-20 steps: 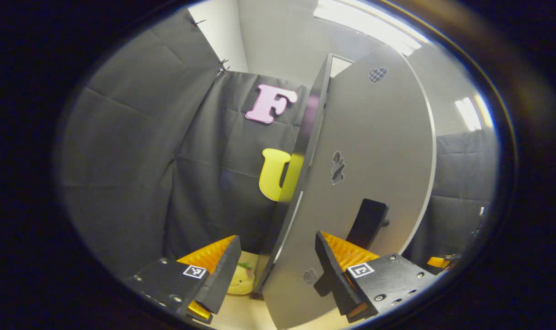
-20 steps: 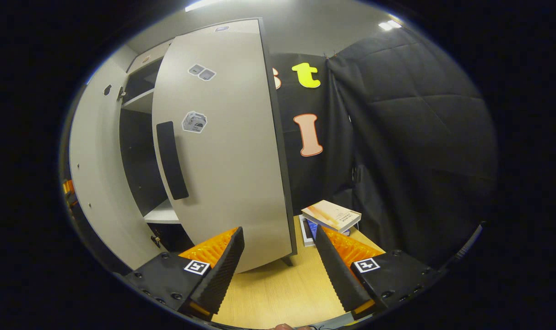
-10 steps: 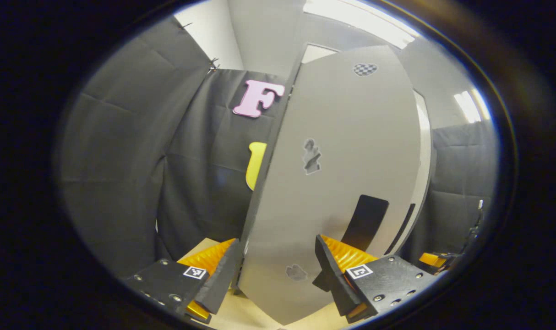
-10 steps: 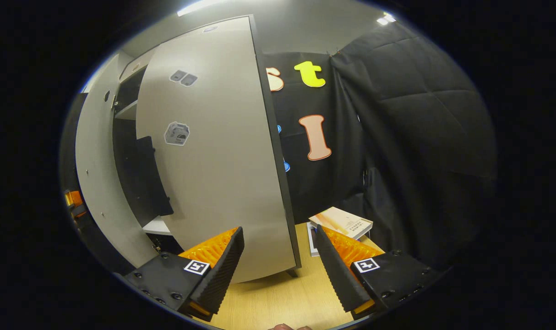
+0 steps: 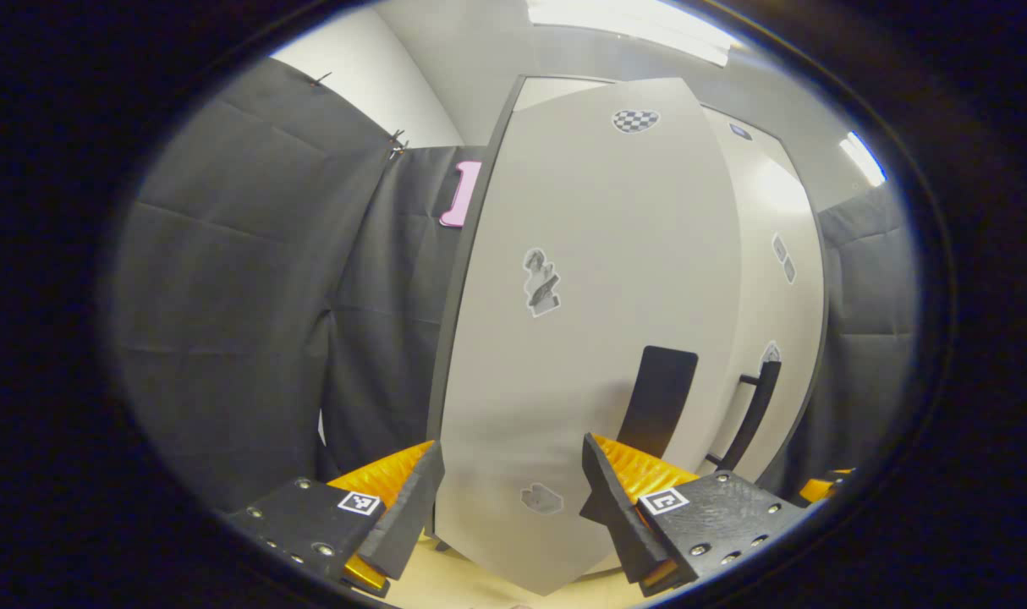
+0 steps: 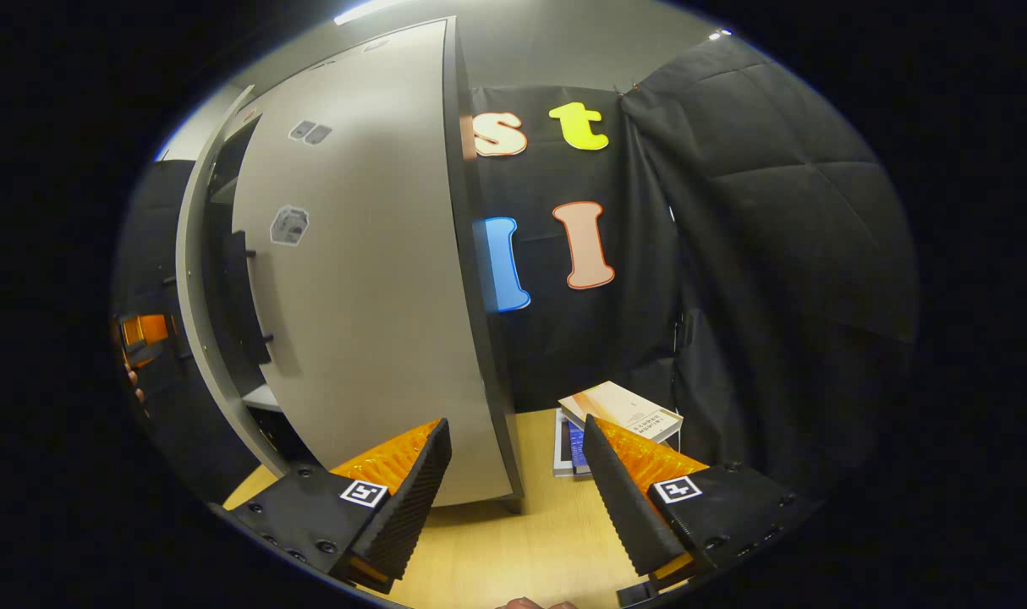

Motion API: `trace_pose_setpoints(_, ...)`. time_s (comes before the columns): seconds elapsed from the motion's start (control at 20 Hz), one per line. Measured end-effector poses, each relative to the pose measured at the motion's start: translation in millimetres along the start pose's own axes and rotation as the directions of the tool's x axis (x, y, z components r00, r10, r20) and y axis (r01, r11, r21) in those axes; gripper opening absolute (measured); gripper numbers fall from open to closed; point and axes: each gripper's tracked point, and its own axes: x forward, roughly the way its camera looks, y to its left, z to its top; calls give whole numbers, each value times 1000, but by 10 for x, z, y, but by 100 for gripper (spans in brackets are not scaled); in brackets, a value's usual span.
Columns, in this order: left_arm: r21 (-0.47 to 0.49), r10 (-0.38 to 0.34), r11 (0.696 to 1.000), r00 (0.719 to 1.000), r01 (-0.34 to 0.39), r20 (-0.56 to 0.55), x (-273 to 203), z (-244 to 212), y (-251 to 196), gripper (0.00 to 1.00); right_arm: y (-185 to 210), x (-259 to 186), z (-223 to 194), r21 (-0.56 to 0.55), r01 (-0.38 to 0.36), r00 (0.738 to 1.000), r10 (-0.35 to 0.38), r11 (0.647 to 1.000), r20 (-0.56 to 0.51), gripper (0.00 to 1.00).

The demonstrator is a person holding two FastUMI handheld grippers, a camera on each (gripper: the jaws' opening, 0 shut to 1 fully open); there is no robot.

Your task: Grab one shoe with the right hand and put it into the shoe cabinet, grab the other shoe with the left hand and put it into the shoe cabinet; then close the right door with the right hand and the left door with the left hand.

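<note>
Both doors swung nearly shut since a sec ago: left door [image 5: 590, 321] fills frame centre, right door [image 6: 370, 296] centre-left w/ gap, both grippers [image 5: 509, 499] [image 6: 518, 499] spread, empty.

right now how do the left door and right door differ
The left door carries a checkered heart sticker up top and a figure sticker mid-height; the right door has two small stickers up high and a hexagonal one below. The left door faces the open left gripper, the right door the open right gripper. Both are pale grey with dark upright handles, and a gap shows between them.
</note>
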Motion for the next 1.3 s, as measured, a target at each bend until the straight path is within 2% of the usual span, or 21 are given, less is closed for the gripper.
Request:
trace_pose_setpoints(0.15, -21, -19, 1000, 1000, 19, 4, -138, 30, -138, 92, -13, 45, -58, 7, -34, 999, 34, 999, -14, 98)
trace_pose_setpoints(0.3, 47, -31, 998, 999, 29, 35, -292, 158, -161, 92, 1, -45, 39, 27, -24, 999, 23, 999, 25, 98)
trace_pose_setpoints(0.45, 74, -89, 994, 995, 85, 52, -442, 226, -230, 92, 102, -205, 123, 59, -16, 998, 13, 998, 54, 98)
trace_pose_setpoints(0.55, 65, -137, 989, 988, 132, 74, -576, 272, -244, 92, 182, -342, 169, 45, -11, 998, 8, 999, 64, 98)
trace_pose_setpoints(0.75, 58, -165, 985, 984, 161, 64, -858, 196, -15, 92, 323, -703, 252, -9, 22, 994, -21, 1000, 105, 98)
trace_pose_setpoints(1.0, 100, -148, 984, 989, 145, 28, -1227, -77, 467, 94, 573, -1101, 109, -10, 47, 990, -46, 999, 132, 98)
trace_pose_setpoints(1.05, 100, -137, 986, 990, 133, 36, -1315, -89, 557, 92, 592, -1153, 68, -8, 58, 990, -57, 998, 131, 98)
trace_pose_setpoints(1.1, 94, -121, 989, 991, 116, 55, -1415, -59, 681, 96, 626, -1182, -5, -7, 60, 991, -58, 998, 119, 98)
trace_pose_setpoints(1.3, 46, -94, 995, 992, 91, 89, -1592, -3, 960, 92, 802, -1334, -108, -20, 48, 993, -45, 999, 112, 98)
